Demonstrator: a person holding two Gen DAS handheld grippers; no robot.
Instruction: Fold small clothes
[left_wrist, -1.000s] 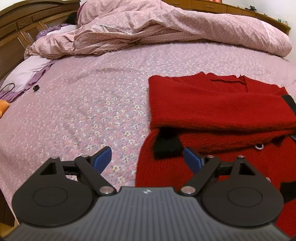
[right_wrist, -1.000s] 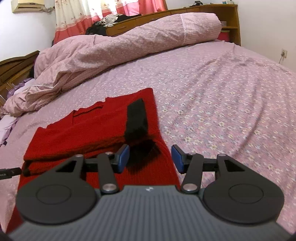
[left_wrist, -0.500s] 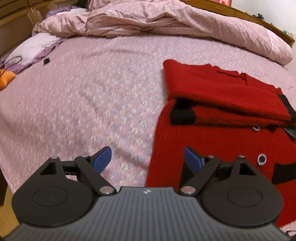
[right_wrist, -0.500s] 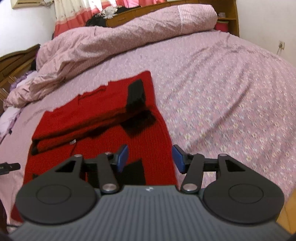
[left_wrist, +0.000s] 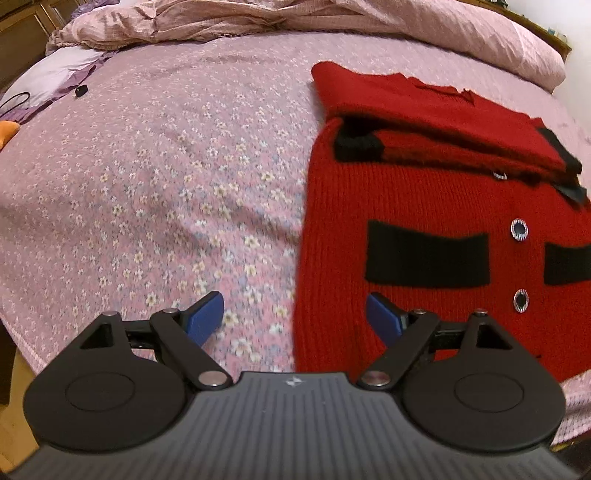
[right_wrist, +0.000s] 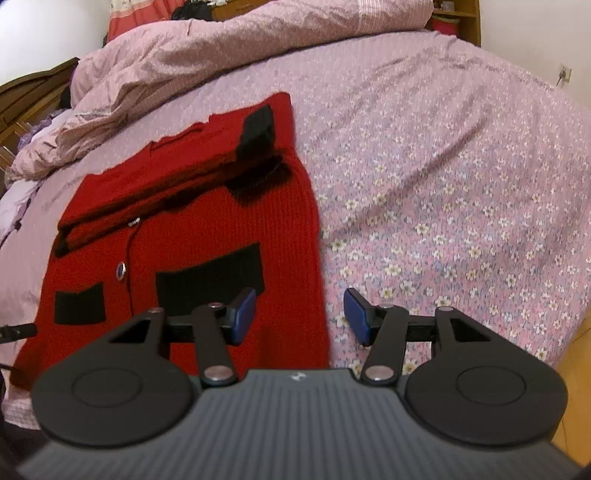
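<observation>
A small red knit cardigan (left_wrist: 424, 192) with black pocket patches, black cuffs and round buttons lies flat on the bed, sleeves folded across its chest. It also shows in the right wrist view (right_wrist: 192, 229). My left gripper (left_wrist: 295, 321) is open and empty, hovering over the cardigan's lower left hem corner. My right gripper (right_wrist: 300, 314) is open and empty, hovering over the lower right hem corner, its left blue pad (right_wrist: 243, 312) above the red knit.
The bed has a pink floral sheet (left_wrist: 166, 166). A crumpled pink duvet (right_wrist: 229, 48) lies along the far side. A lilac pillow (left_wrist: 55, 74), a black cable and a small black object lie at far left. The bed's near edge is just below both grippers.
Both grippers have pulled back from the folded sleeves toward the cardigan's hem near the bed edge. The pockets and buttons have come into view. Both stayed open.
</observation>
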